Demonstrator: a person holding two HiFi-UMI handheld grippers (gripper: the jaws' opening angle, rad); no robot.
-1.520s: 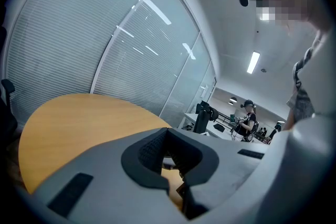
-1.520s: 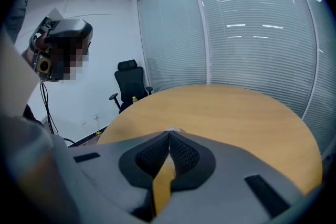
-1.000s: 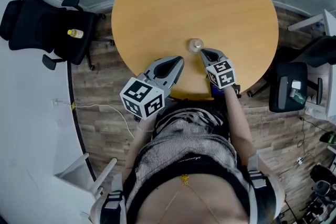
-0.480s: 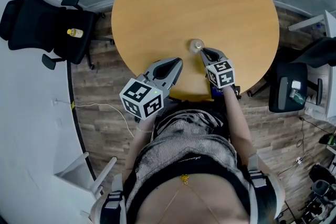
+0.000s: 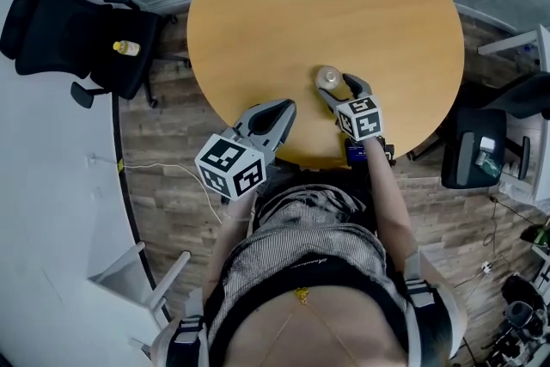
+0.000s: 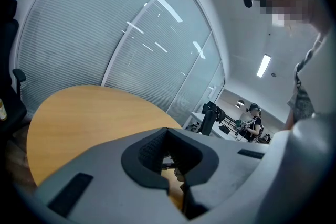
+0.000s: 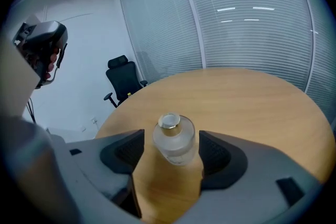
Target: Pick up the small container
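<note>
The small container [image 5: 327,78] is a frosted glass jar with a narrow neck, upright on the round wooden table [image 5: 301,4] near its front edge. My right gripper [image 5: 339,88] is open; its jaws have just been opening and now stand on either side of the jar. In the right gripper view the jar [image 7: 174,140] sits between the two dark pads [image 7: 127,151] with a gap on each side. My left gripper [image 5: 280,111] hovers over the table's front edge, left of the jar. In its own view the left gripper [image 6: 167,135] is shut with nothing in it.
A black office chair [image 5: 77,39] with a small yellow bottle [image 5: 126,48] on its seat stands left of the table. Another dark chair [image 5: 474,149] is at the right. The person's body fills the view below the table's front edge.
The right gripper's jaws have spread from shut to wide open and now flank the jar. The left gripper has barely moved.
</note>
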